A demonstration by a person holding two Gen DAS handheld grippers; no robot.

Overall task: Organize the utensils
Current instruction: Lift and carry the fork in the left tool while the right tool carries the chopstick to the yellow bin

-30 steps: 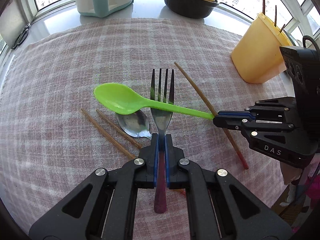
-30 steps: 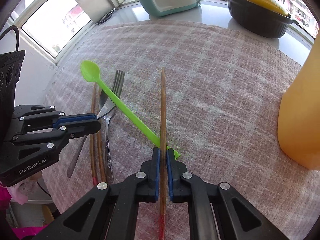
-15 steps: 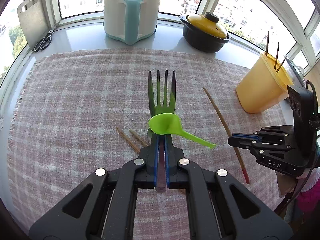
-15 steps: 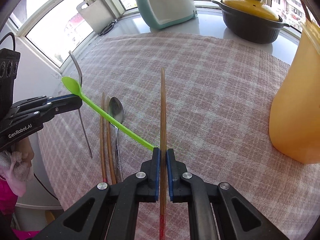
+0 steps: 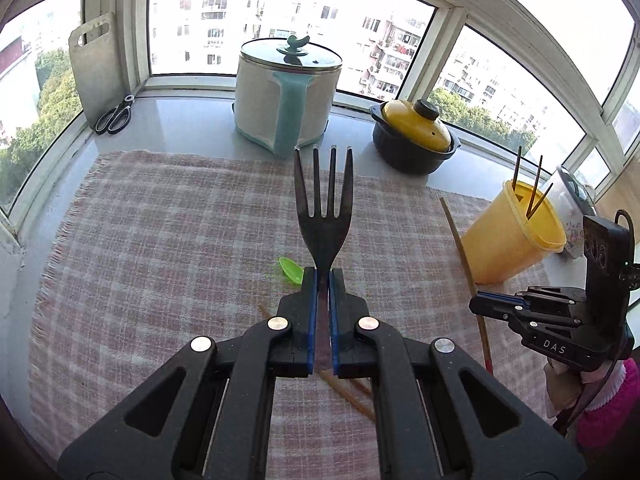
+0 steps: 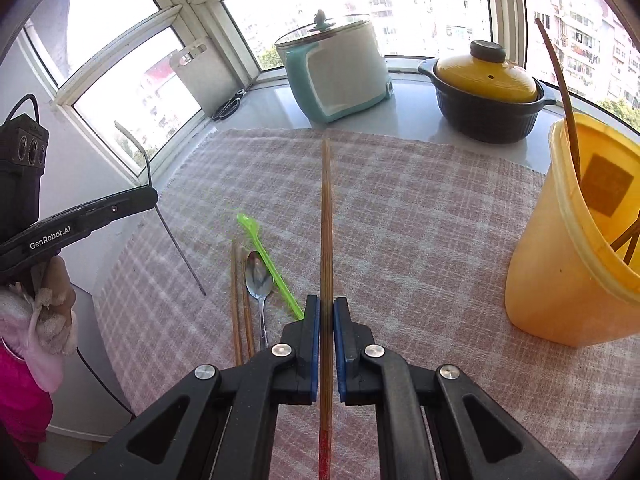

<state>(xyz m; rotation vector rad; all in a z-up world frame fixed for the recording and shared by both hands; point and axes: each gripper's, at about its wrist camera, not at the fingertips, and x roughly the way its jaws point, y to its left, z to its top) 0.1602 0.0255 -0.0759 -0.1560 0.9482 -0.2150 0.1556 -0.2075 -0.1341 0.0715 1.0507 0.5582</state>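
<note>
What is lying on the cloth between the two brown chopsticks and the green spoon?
A shiny metal spoon lies there, bowl pointing away, between the pair of wooden chopsticks and the green plastic spoon. The right wrist view shows it.

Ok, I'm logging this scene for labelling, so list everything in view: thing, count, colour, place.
fork: 1, dark metal, clamped in left gripper, off the cloth
held chopstick: 1, brown with red end, clamped in right gripper
chopsticks on cloth: 2, brown, side by side left of metal spoon
metal spoon: 1, silver, on cloth
plastic spoon: 1, green, on cloth
utensil holder: 1, yellow, right of cloth, three sticks inside
cloth: 1, pink-white check, on counter
electric pot: 1, white and teal, by window
casserole: 1, black, yellow lid
scissors: 1, black-handled
cutting board: 1, pale, leaning
left gripper: black, shut
right gripper: black, shut
</note>
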